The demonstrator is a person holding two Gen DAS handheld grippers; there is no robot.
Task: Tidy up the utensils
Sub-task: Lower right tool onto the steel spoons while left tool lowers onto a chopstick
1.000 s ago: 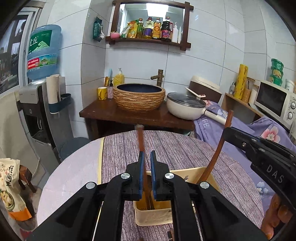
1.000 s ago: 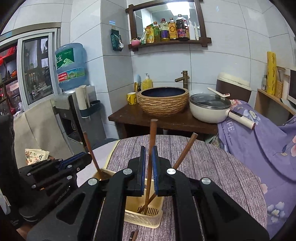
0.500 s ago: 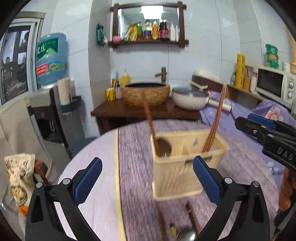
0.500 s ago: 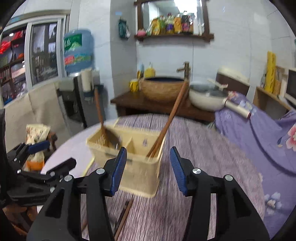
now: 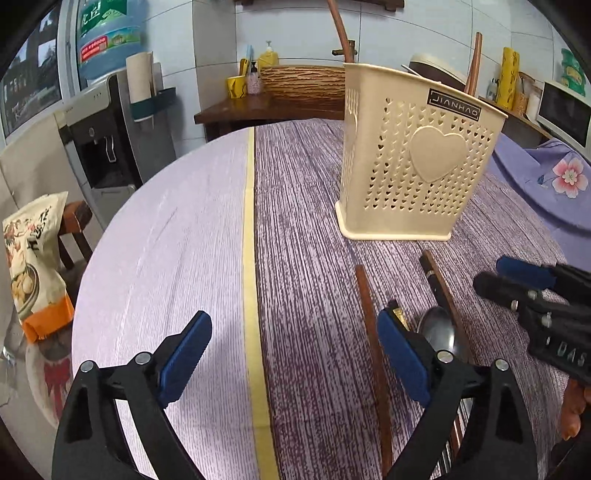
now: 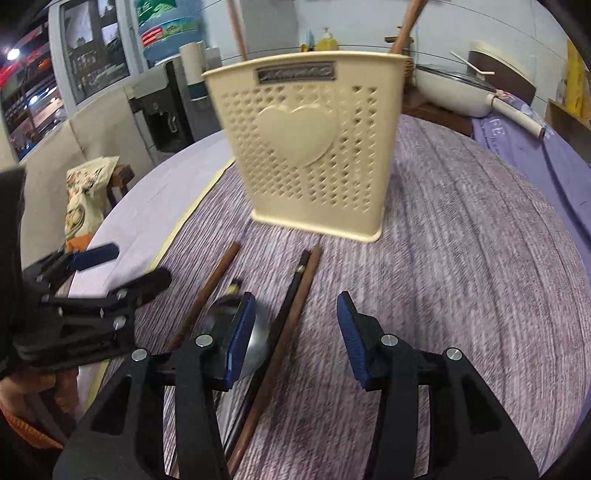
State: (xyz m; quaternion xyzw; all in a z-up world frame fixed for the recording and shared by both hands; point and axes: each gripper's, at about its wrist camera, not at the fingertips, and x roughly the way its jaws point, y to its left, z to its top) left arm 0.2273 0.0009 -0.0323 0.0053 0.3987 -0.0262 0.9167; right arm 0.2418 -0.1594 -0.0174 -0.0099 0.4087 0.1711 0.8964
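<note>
A cream perforated utensil holder (image 5: 417,166) with a heart on its side stands upright on the purple tablecloth; it also shows in the right wrist view (image 6: 310,147). Two brown wooden handles (image 5: 340,29) stick up out of it. In front of it lie several loose utensils: brown sticks (image 5: 373,350) (image 6: 280,343), a black-and-brown stick (image 5: 439,284) and a metal spoon (image 5: 439,328) (image 6: 255,339). My left gripper (image 5: 291,354) is open and empty, low over the cloth. My right gripper (image 6: 295,332) is open and empty above the brown stick.
The round table (image 5: 177,229) has a yellow tape strip (image 5: 251,258) running front to back. A water dispenser (image 5: 110,122) stands at left, a snack bag (image 5: 33,258) on a stool below it. A purple floral cloth (image 5: 546,173) lies at right.
Both grippers let go of the wooden utensils in the holder, opened, and dropped back and down toward the loose utensils on the cloth.
</note>
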